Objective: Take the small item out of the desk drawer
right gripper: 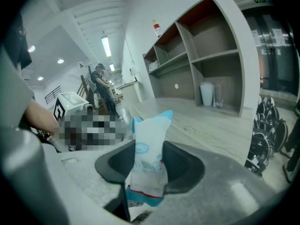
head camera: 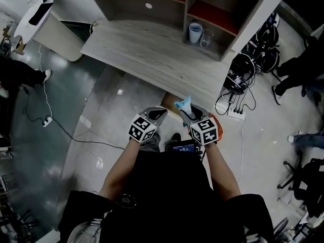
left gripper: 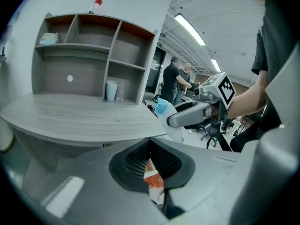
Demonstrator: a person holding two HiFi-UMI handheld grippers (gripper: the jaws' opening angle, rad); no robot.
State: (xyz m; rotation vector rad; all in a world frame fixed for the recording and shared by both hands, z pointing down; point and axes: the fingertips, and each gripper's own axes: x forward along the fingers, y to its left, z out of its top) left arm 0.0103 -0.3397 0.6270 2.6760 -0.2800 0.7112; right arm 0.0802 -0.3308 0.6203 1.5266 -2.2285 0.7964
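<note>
Right gripper (right gripper: pixel 151 172) is mine to mind first: its jaws are clamped on the small packet (right gripper: pixel 150 149), a white sachet with blue ends and a red stripe low down. The dark pads pinch it about its lower half, and most of it stands up free above them, leaning a little to one side. From the head view the packet (head camera: pixel 183 104) sticks up out of the right gripper (head camera: pixel 190 114) in front of my body, just off the near edge of the desk (head camera: pixel 152 49) and touching nothing but the jaws. So it looks to be already clear of the drawer; a brownish panel shows under the desk edge, but I cannot tell whether that is the drawer.

I judge the packet to be very light and soft, a thin film wrapper that crumples under the pads. Its free end would flop or bend if I swung it quickly. The film is probably slick, so a bite across the flat middle, as I have now, seems safer than one on a sealed end, where it could slide out. A hard squeeze might burst or crush whatever is inside, so moderate pressure should do.

My left gripper (left gripper: pixel 151 165) has its jaws closed together with nothing gripped. Something orange and white shows through the small gap below the pads, and I cannot make out what it is. It sits just beside the right one, apart from the packet
</note>
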